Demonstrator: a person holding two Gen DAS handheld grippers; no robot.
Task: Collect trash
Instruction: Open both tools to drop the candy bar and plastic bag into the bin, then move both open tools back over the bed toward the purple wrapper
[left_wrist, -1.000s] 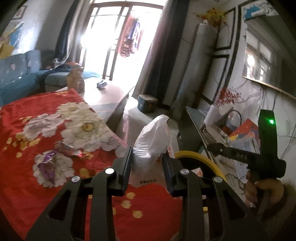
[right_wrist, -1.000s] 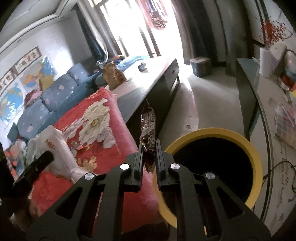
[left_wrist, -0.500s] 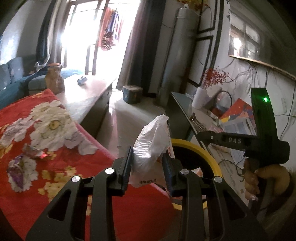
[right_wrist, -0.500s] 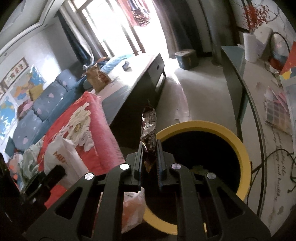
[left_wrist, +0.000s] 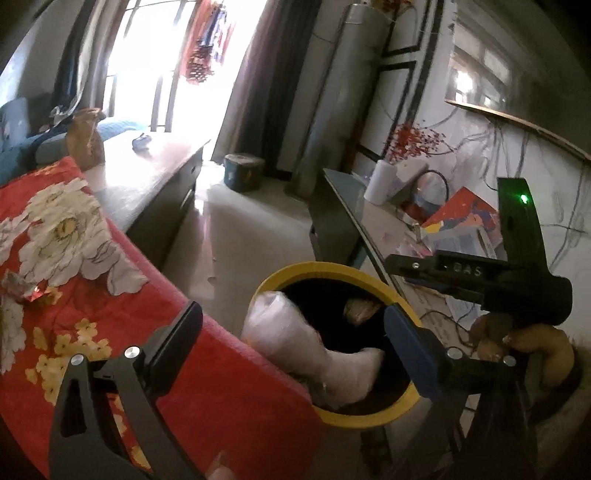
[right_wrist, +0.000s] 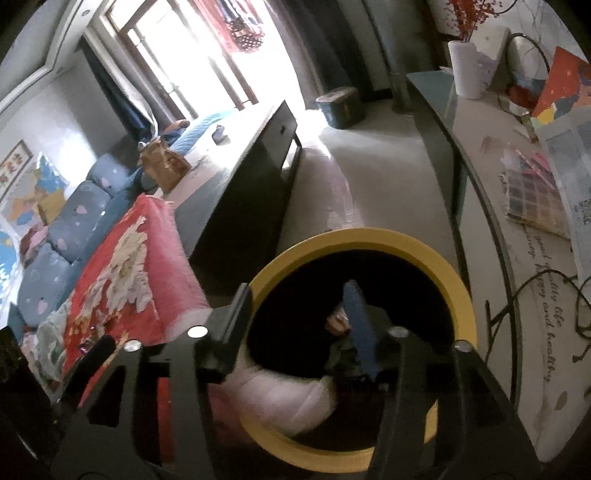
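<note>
A round bin with a yellow rim (left_wrist: 328, 267) stands on the floor beside the red flowered blanket (left_wrist: 74, 229). My left gripper (left_wrist: 291, 328) hangs over it, jaws opening wide, pads touching nothing. The white plastic bag (left_wrist: 314, 354) lies loose below them, slumped over the near rim into the bin. My right gripper (right_wrist: 299, 314) is over the bin (right_wrist: 369, 236) too, jaws opening with nothing between them. A brown wrapper (right_wrist: 334, 321) lies down in the dark interior, and the bag (right_wrist: 288, 402) rests at the near edge. A crumpled wrapper (left_wrist: 22, 290) lies on the blanket.
A dark low cabinet (left_wrist: 155, 177) runs along the blanket's far end. A glass-topped side table (right_wrist: 517, 229) with papers, cables and a white vase borders the bin on the right. Blue sofa (right_wrist: 59, 240) at left. A small box (left_wrist: 243, 173) sits on the pale floor.
Both grippers came down over the bin and opened. The white bag left the left jaws and the brown wrapper left the right jaws; both now lie in the bin.
</note>
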